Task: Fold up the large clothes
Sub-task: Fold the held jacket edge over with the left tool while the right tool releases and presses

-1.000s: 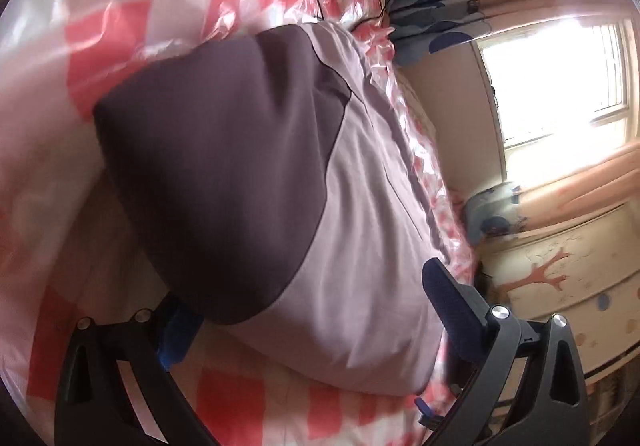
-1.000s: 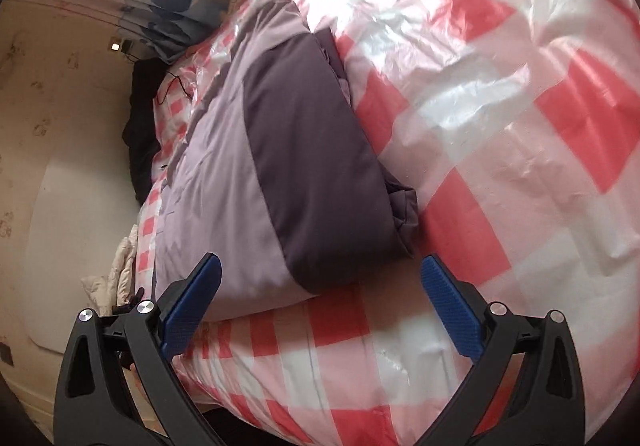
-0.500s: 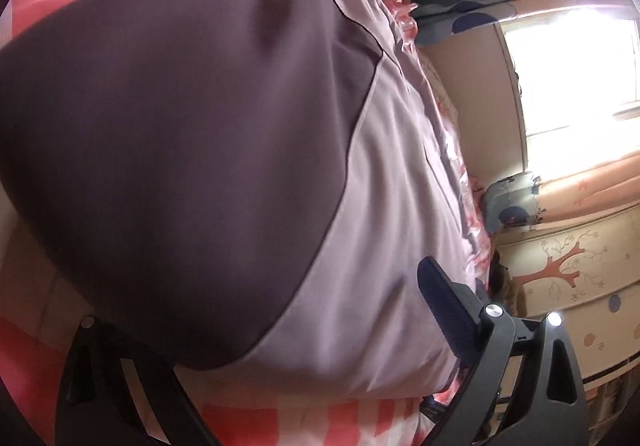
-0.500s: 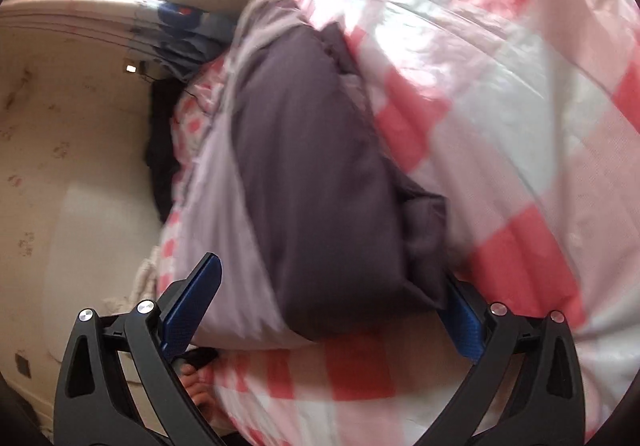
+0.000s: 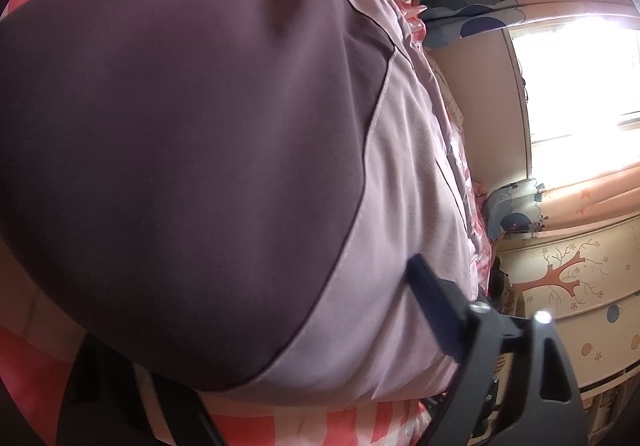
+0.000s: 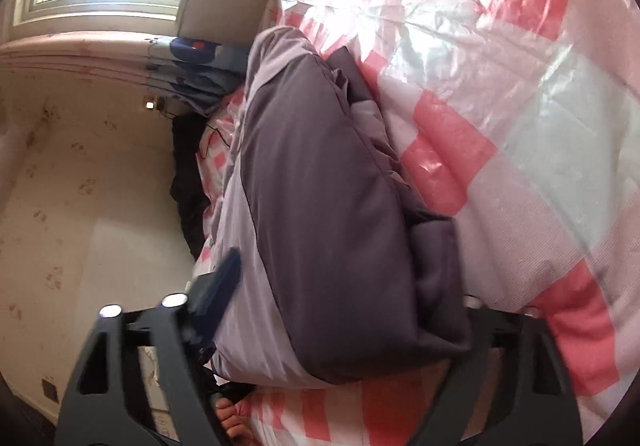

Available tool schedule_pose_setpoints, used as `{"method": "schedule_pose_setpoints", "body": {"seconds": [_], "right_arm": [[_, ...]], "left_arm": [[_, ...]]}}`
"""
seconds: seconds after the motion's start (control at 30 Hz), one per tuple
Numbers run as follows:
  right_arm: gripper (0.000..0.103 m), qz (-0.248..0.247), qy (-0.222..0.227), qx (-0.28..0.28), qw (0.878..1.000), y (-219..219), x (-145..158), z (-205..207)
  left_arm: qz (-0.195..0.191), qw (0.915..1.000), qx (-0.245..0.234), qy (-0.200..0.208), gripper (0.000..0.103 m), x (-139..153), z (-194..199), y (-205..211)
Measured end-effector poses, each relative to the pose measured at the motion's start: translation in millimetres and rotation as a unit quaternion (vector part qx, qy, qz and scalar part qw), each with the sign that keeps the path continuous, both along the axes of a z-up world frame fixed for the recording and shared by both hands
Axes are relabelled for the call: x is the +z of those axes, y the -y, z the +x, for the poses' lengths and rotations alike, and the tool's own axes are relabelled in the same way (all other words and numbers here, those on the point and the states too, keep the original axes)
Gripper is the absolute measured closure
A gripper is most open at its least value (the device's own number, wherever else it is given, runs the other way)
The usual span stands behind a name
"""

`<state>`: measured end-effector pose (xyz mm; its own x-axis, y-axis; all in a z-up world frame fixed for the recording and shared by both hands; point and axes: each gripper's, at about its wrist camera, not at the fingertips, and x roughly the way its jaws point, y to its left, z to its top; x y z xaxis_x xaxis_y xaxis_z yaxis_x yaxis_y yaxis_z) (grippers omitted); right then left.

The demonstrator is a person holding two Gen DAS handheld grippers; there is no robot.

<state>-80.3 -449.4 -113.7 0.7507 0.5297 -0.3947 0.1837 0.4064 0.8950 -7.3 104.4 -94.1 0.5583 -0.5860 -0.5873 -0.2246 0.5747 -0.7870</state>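
The left gripper [image 5: 272, 330] and right gripper [image 6: 344, 310] each stood spread wide, jaws straddling the near edge of the folded two-tone purple garment [image 6: 332, 213], not clenched. It lay on the red-checked plastic sheet [image 6: 500, 105]; beyond, a window [image 5: 580, 73].

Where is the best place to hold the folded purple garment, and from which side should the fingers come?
Probably the near edge of the garment, approached low from the near side. There the layers stack into a thick fold, and both grippers already straddle it with wide-spread fingers.
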Motion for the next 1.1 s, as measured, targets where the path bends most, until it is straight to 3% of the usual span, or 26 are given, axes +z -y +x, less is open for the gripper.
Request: {"method": "schedule_pose_setpoints", "body": {"seconds": [0.03, 0.1, 0.13, 0.23, 0.33, 0.43, 0.47, 0.53, 0.6, 0.67, 0.73, 0.83, 0.93, 1.03, 1.1], "right_arm": [[0.061, -0.007, 0.009, -0.002, 1.0, 2.4, 4.2, -2.7], [0.065, -0.009, 0.018, -0.001, 1.0, 2.4, 10.9, -3.2], [0.065, -0.033, 0.022, 0.001, 0.999, -1.2, 20.7, -4.5], [0.067, -0.081, 0.051, 0.011, 0.995, -14.0, 56.9, -12.1], [0.068, -0.098, 0.077, 0.027, 0.992, -21.1, 87.3, -36.0], [0.068, -0.099, 0.082, 0.031, 0.991, -17.1, 91.6, -74.3], [0.068, -0.105, 0.069, 0.037, 0.991, -16.7, 84.2, -86.7], [0.063, -0.109, 0.015, 0.063, 0.992, -13.3, 56.3, -98.3], [0.059, -0.073, -0.024, 0.059, 0.995, -1.7, 29.9, -108.6], [0.055, -0.059, -0.013, 0.019, 0.998, 11.2, 29.1, -127.0], [0.05, -0.091, 0.007, -0.033, 0.995, 16.4, 49.4, -142.5], [0.035, -0.191, 0.053, -0.073, 0.977, 1.3, 105.7, -138.6], [0.025, -0.309, 0.087, 0.001, 0.947, -66.1, 157.8, -87.2], [0.023, -0.396, 0.101, 0.084, 0.909, -147.6, 172.7, -21.3], [0.023, -0.433, 0.098, 0.122, 0.888, -195.4, 160.1, 26.2]], "left_arm": [[0.002, 1.0, -0.005, 0.003, 0.041, 0.5, 0.4, -0.1], [0.004, 0.9998, -0.015, 0.015, 0.059, 4.5, -0.8, -1.4], [0.008, 0.9995, -0.018, 0.023, 0.066, 7.5, -2.2, -2.9], [0.023, 0.9977, -0.027, 0.059, 0.073, 25.7, -13.0, -2.3], [0.01, 0.9948, -0.043, 0.092, 0.074, 42.5, -34.8, -6.6], [-0.004, 0.991, -0.068, 0.115, 0.071, 59.7, -66.5, -12.0], [-0.01, 0.9917, -0.074, 0.105, 0.068, 55.4, -78.3, -15.3], [-0.026, 0.9956, -0.074, 0.05, 0.049, 33.1, -87.5, -21.2], [-0.072, 0.9953, -0.064, -0.009, 0.049, 7.3, -86.4, -32.3], [-0.084, 0.9946, -0.06, -0.002, 0.049, 6.9, -84.6, -38.8], [-0.066, 0.9967, -0.047, 0.003, 0.047, 9.1, -86.1, -40.0], [-0.079, 0.9967, -0.014, 0.004, 0.035, 5.7, -84.1, -43.5], [-0.079, 0.9969, 0.006, 0.002, 0.024, 2.5, -77.5, -39.7], [-0.047, 0.9988, -0.006, 0.015, 0.021, 12.2, -76.6, -30.3], [-0.031, 0.9992, -0.013, 0.02, 0.021, 15.1, -74.8, -27.5]]}}
